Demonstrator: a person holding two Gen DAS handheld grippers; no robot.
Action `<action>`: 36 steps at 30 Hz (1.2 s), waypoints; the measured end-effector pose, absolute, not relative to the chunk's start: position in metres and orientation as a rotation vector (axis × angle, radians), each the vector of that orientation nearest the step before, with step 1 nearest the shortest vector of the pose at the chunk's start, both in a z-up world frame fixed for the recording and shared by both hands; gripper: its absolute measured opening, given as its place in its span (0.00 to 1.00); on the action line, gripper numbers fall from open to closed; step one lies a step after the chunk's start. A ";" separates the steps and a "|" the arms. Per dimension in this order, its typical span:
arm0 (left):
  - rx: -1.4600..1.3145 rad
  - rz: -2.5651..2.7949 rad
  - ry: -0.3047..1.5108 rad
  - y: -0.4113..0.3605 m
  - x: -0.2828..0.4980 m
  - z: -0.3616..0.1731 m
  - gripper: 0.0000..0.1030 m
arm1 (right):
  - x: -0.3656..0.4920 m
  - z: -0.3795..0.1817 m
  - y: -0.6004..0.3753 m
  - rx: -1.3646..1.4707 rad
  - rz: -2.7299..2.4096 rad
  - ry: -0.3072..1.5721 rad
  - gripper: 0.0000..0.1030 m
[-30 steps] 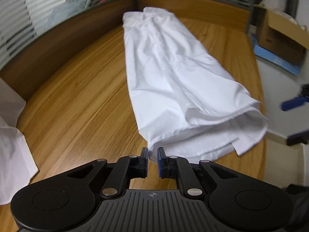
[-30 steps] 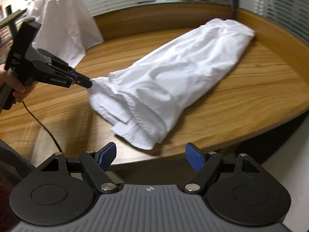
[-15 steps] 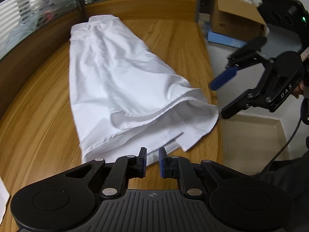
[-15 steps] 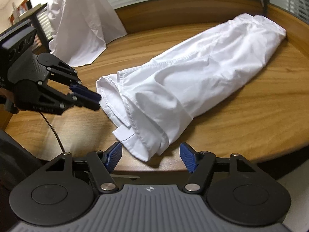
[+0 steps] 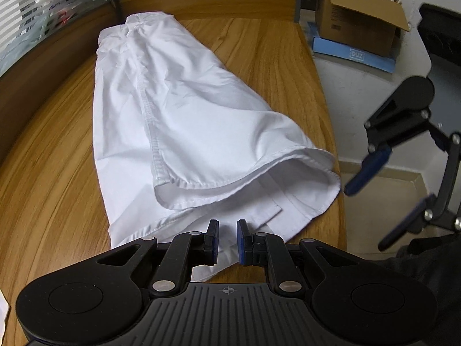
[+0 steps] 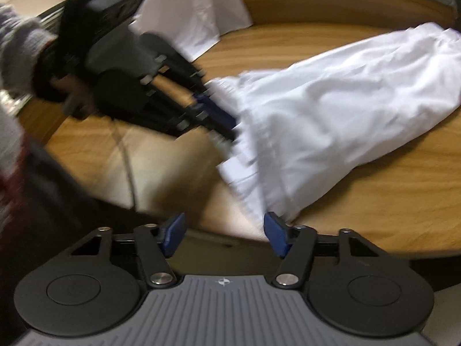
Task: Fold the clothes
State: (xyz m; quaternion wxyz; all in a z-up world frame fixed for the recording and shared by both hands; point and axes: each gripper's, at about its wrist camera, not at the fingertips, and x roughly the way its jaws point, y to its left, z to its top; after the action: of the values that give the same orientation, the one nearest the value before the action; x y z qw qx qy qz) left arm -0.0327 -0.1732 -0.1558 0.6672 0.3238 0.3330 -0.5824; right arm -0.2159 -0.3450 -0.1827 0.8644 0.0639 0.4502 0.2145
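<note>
A white garment (image 5: 184, 121) lies folded lengthwise on the wooden table (image 5: 52, 178), its open hem toward me. My left gripper (image 5: 227, 242) hovers at the hem's near edge. A narrow gap shows between its blue pads, with cloth showing in and below the gap but not pinched. In the blurred right wrist view, the left gripper (image 6: 227, 124) meets the garment (image 6: 331, 121) at its hem. My right gripper (image 6: 224, 232) is closing just off the table edge, nothing between its pads, the garment's corner by its right fingertip. The right gripper (image 5: 371, 216) also shows beyond the table's right edge.
A cardboard box (image 5: 360, 20) sits on a blue box (image 5: 351, 53) on the floor past the table's right edge. Another white cloth (image 6: 190, 14) drapes at the table's far side. A raised wooden rim and glass partition bound the back. A grey sleeve (image 6: 17, 46) holds the left gripper.
The left gripper has come in over the garment's hem, its gap unchanged. The right gripper's jaws have narrowed, and it has drawn closer to the garment's near corner.
</note>
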 end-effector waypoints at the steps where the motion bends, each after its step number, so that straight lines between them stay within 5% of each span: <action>1: 0.706 -1.335 0.759 -0.173 -0.033 -0.153 0.15 | -0.220 -0.182 -0.342 0.120 0.444 0.948 0.62; 4: 0.631 -1.398 0.780 -0.173 -0.035 -0.146 0.17 | -0.228 -0.180 -0.338 0.115 0.394 0.934 0.60; 6: 0.555 -1.432 0.817 -0.174 -0.033 -0.141 0.27 | -0.230 -0.178 -0.339 0.127 0.333 0.906 0.55; 8: 0.452 -1.450 0.880 -0.177 -0.029 -0.136 0.53 | -0.231 -0.176 -0.340 0.125 0.275 0.887 0.52; 13: 0.247 -1.373 1.057 -0.190 -0.014 -0.143 0.56 | -0.230 -0.172 -0.344 0.120 0.162 0.869 0.50; 16: 0.189 -1.284 1.142 -0.200 -0.004 -0.154 0.49 | -0.228 -0.172 -0.343 0.121 0.098 0.869 0.50; 19: 0.131 -1.274 1.166 -0.207 0.005 -0.154 0.06 | -0.231 -0.170 -0.346 0.150 0.074 0.860 0.50; 36: 0.174 -1.368 0.806 -0.217 0.033 -0.052 0.05 | -0.205 -0.141 -0.346 0.275 0.095 0.708 0.38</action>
State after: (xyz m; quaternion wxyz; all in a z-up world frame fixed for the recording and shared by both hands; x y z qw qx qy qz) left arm 0.0325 -0.2174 -0.0520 0.6978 0.0780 0.3615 -0.6135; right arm -0.2055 -0.3459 -0.1411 0.9276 0.1344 0.3455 0.0462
